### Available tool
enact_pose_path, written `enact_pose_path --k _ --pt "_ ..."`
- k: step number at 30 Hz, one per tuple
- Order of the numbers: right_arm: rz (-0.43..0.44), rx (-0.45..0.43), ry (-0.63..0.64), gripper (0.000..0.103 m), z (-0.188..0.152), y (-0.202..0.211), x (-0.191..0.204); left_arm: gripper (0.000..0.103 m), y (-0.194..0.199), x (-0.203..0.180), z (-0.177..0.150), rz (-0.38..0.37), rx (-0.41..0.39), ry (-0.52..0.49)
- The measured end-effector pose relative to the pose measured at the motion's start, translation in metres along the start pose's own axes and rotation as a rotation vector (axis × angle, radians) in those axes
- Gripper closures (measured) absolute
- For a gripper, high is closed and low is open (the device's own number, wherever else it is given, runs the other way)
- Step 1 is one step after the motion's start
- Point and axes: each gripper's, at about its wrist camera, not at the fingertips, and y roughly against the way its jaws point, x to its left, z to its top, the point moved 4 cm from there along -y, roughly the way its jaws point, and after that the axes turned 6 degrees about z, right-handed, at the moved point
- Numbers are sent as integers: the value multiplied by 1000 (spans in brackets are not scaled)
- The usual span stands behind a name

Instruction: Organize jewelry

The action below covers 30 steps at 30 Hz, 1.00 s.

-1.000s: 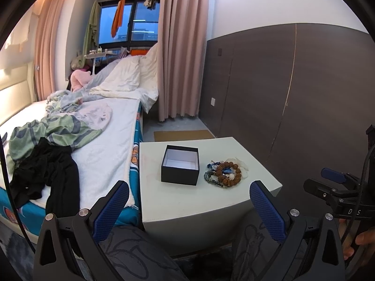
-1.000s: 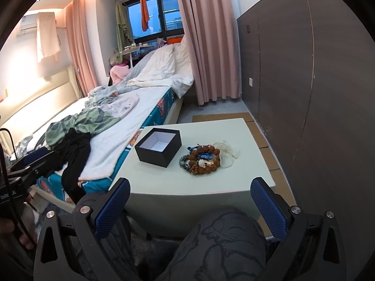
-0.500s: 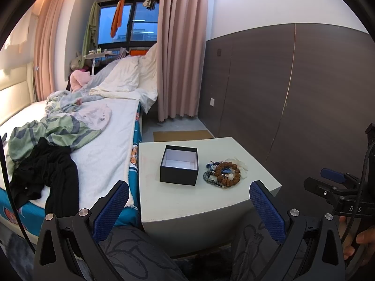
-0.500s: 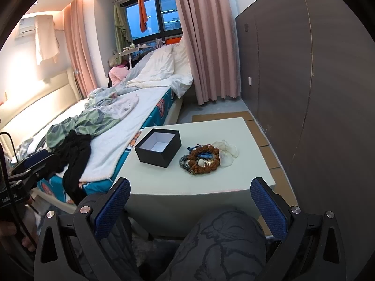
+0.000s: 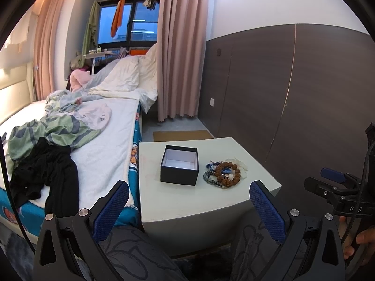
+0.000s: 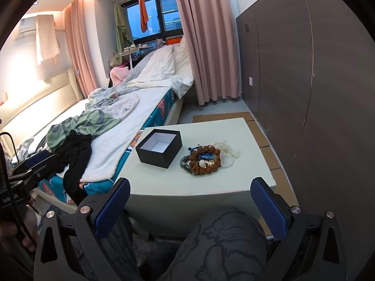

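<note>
Left claw (image 5: 187,207): jaws standing wide, holding nothing, hovering low over the person's knees. Right claw (image 6: 191,202): likewise wide and carrying nothing, hanging at about the same height, well apart from the left one on its right side.

Ahead of both claws and a little above their fingertips: a pale table (image 5: 194,201), its near edge just beyond the pads. Neither claw is touching it.

Further ahead on the tabletop, left of centre for the right claw: a black box (image 6: 159,148), lid off, white inside, nothing visible in it. From the left claw it is sitting almost dead ahead (image 5: 179,165).

Just right of the box, near but apart from it: the beads (image 6: 204,158), a heap of brown bracelets with bluish-grey strands and a blue cord tangled in; also seen from the left claw (image 5: 223,174). A clear bag (image 6: 227,152) is lying against the heap's far right side.

Beyond the table, to the left: a bed (image 5: 103,140) with clothes strewn on it.

Judgement: the task is at its opening step, approach, with nothing yet sorted. The next move probably calls for the right claw going forward and down onto the heap, narrowing on one strand only; the tangle may drag neighbours along.
</note>
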Motion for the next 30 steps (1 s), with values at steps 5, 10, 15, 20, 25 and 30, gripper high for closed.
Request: enact_pose_path --k 5,10,15,20,25,30 --pt "6 -6 10 0 2 2 4 1 -2 -2 0 -7 -2 0" --pt "-35 -22 16 0 4 4 7 1 -4 -4 1 -14 3 -20" --pt "-46 -25 10 0 7 3 2 1 -12 -11 2 -35 17 -37" --pt "-48 0 -33 0 5 -6 -18 1 -30 -24 1 -71 51 -54" --pt "-81 12 -83 0 -1 -16 -42 1 -54 -37 -3 -100 120 -66" --pt "-97 -5 -140 0 -3 -23 -66 1 -79 -52 -4 -119 156 -92"
